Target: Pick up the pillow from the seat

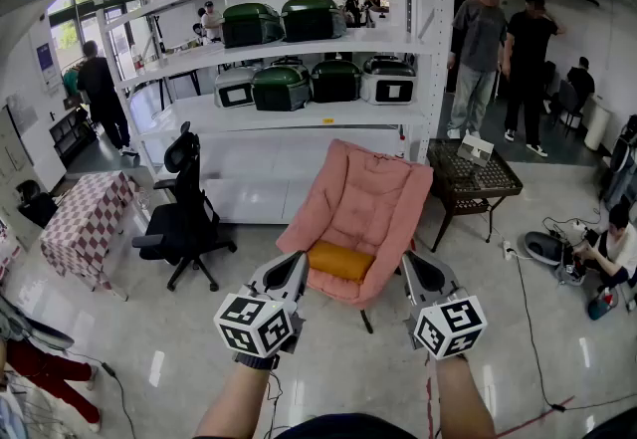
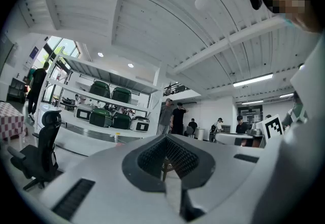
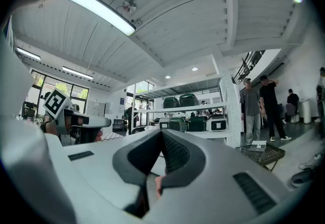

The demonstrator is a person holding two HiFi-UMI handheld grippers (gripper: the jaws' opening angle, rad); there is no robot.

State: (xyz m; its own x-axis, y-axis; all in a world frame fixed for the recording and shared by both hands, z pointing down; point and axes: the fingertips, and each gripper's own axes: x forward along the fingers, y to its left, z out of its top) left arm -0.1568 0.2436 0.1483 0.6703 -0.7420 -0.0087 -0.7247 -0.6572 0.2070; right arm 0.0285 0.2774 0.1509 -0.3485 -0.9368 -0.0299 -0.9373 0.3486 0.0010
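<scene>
An orange pillow lies on the seat of a pink padded chair in the middle of the head view. Both grippers are held level in front of the chair, short of it and touching nothing. My left gripper points at the pillow's left end with its jaws shut and empty. My right gripper is level with the seat's right edge, also shut and empty. In the left gripper view the left gripper hides the chair. In the right gripper view only a pink sliver shows below the right gripper.
A black office chair stands left of the pink chair, a dark wicker side table to its right. Behind is a white shelving rack with green and white appliances. People stand at the back right; one sits on the floor among cables.
</scene>
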